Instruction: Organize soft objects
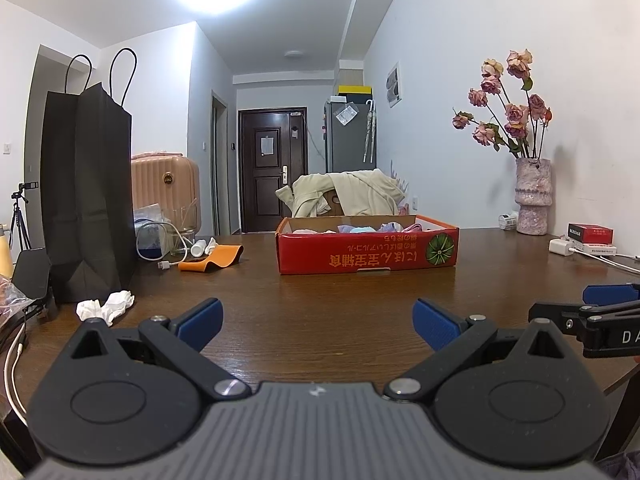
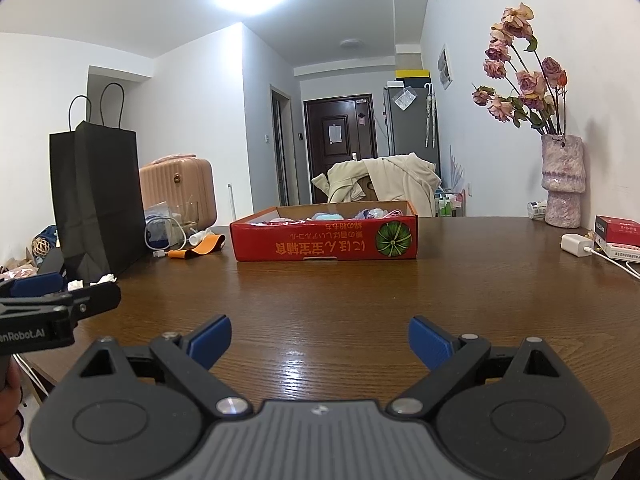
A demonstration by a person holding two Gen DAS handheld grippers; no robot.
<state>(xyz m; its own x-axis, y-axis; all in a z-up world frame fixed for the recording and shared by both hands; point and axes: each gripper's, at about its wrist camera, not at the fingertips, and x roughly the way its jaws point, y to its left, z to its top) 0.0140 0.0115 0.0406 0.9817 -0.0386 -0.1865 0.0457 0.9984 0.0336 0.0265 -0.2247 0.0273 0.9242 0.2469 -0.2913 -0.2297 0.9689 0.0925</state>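
Target red cardboard box (image 1: 367, 249) holding pastel soft items (image 1: 360, 227) sits dead ahead across wooden table (image 1: 320, 304), long side facing. Left gripper (image 1: 318, 322) and right gripper (image 2: 319, 338) both spread wide, empty; neither clearly nearer.

The left gripper (image 1: 318, 322) hovers low and level with its blue-padded fingers (image 1: 200, 322) spread wide apart and nothing between them. The right gripper (image 2: 320, 340) is held the same way just beside it, fingers (image 2: 430, 342) wide apart and empty. Part of a hand (image 2: 10, 404) shows behind the left gripper's handle.
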